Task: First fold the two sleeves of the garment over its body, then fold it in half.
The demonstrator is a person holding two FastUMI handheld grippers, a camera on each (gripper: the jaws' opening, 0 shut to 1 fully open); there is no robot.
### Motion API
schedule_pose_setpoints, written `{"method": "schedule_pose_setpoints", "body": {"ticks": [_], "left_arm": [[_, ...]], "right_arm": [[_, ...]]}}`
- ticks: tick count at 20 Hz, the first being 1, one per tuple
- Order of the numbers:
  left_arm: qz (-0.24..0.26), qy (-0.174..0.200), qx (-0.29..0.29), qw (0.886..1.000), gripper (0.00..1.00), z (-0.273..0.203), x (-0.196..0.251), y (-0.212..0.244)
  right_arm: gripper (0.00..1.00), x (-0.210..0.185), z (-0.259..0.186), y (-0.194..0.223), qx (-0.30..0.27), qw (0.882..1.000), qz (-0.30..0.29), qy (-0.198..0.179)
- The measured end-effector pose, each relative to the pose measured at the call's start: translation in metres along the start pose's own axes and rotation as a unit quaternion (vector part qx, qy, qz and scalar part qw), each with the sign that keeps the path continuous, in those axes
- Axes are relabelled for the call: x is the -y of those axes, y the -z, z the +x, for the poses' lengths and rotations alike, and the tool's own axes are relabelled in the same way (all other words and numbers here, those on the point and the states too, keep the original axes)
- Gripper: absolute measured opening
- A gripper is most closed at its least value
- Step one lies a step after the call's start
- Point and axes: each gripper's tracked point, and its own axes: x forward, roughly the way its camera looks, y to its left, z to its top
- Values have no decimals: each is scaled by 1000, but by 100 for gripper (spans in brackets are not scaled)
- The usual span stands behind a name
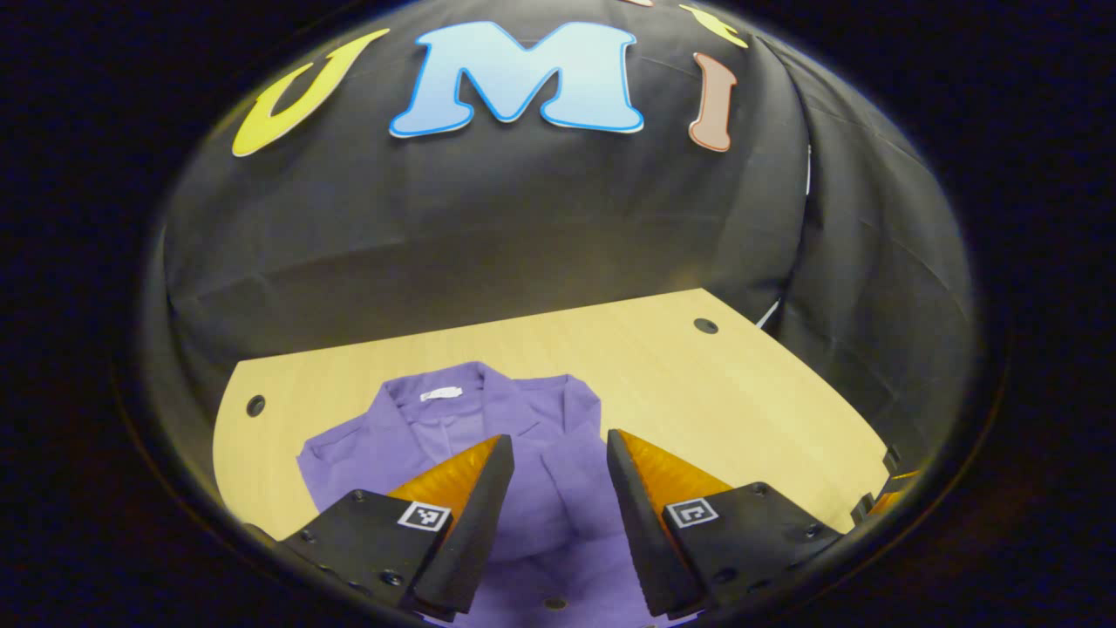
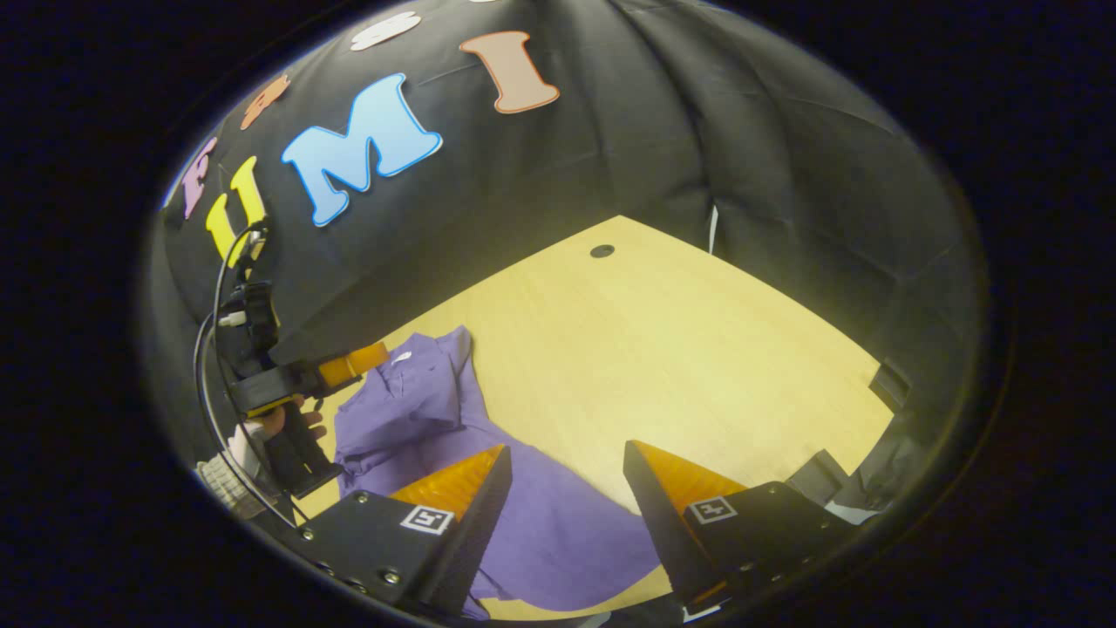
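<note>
The pale wooden worktop [image 1: 697,384] runs to the black cloth wall, with small dark round holes near its far corners. On its near left part lies the purple garment [image 1: 488,436], collar toward the far side, spread flat but rumpled, its lower part reaching the near edge.

The left tool [image 1: 558,449] hangs just above the garment's middle, fingers spread apart, nothing between them. The right tool [image 2: 565,458] hovers over the garment's right side, likewise released and empty.

A small white label [image 1: 440,394] sits inside the collar; its writing is too small to read.
</note>
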Motion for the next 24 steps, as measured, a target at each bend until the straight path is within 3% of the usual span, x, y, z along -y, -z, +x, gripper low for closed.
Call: {"method": "schedule_pose_setpoints", "body": {"ticks": [6, 13, 18, 22, 24], "left_arm": [[13, -38, -36, 999, 77, -78, -56, 81], [-62, -94, -95, 989, 77, -158, -96, 183], [-104, -107, -119, 982, 77, -190, -97, 218], [-124, -96, -157, 975, 77, -202, -77, 256], [-121, -89, -180, 972, 89, -207, -66, 277]], "right_arm": [[83, -9, 18, 29, -56, 997, -56, -18], [86, -17, 50, 90, -162, 980, -112, -21], [86, -19, 56, 117, -219, 964, -150, -11], [86, -15, 59, 139, -259, 953, -159, -3], [86, -15, 57, 148, -272, 948, -167, 1]]}}
